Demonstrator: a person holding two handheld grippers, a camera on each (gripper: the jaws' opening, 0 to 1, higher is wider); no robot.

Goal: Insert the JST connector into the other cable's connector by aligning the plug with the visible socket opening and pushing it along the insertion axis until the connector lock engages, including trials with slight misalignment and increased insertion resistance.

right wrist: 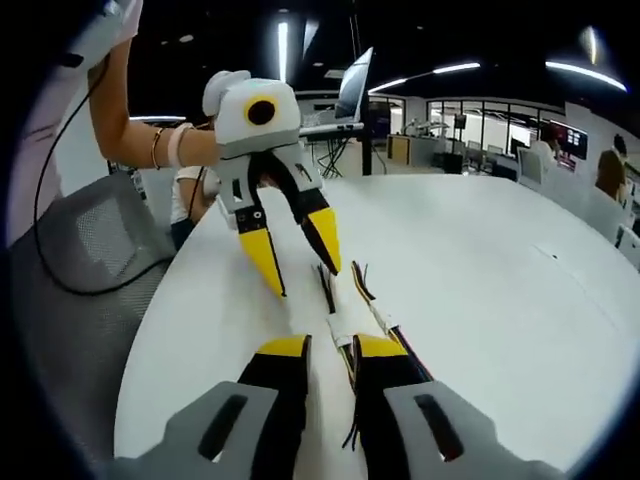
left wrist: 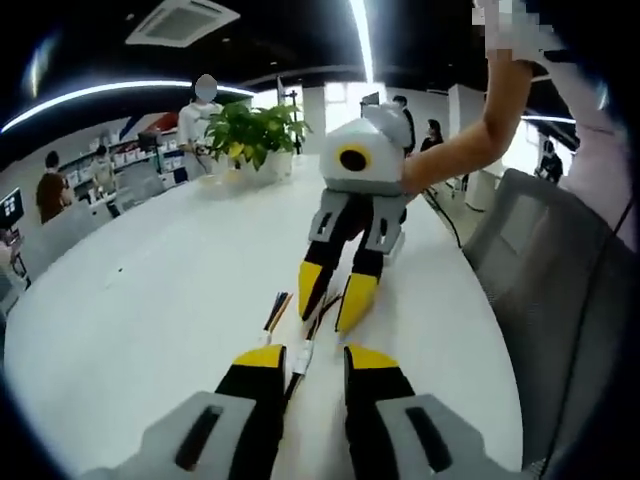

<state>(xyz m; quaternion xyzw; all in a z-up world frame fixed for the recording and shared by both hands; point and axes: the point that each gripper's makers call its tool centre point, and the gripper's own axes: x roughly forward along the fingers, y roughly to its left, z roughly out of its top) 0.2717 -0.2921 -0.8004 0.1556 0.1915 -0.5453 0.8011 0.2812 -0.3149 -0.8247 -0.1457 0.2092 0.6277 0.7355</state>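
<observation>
Two grippers face each other across the white table (left wrist: 120, 330), near its edge by the grey chair (left wrist: 560, 290). Left gripper (left wrist: 305, 352), jaws parted, straddles a white plug (left wrist: 300, 362). Right gripper (right wrist: 332, 345), jaws parted, flanks the other cable (right wrist: 352, 318). Both cables lie on the table between them, probably for alignment; mating cannot be judged.

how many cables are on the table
2, both on the white table: one cable beside the right tongs, the other cable between the left tongs. Overlapping wires may hide more.
</observation>
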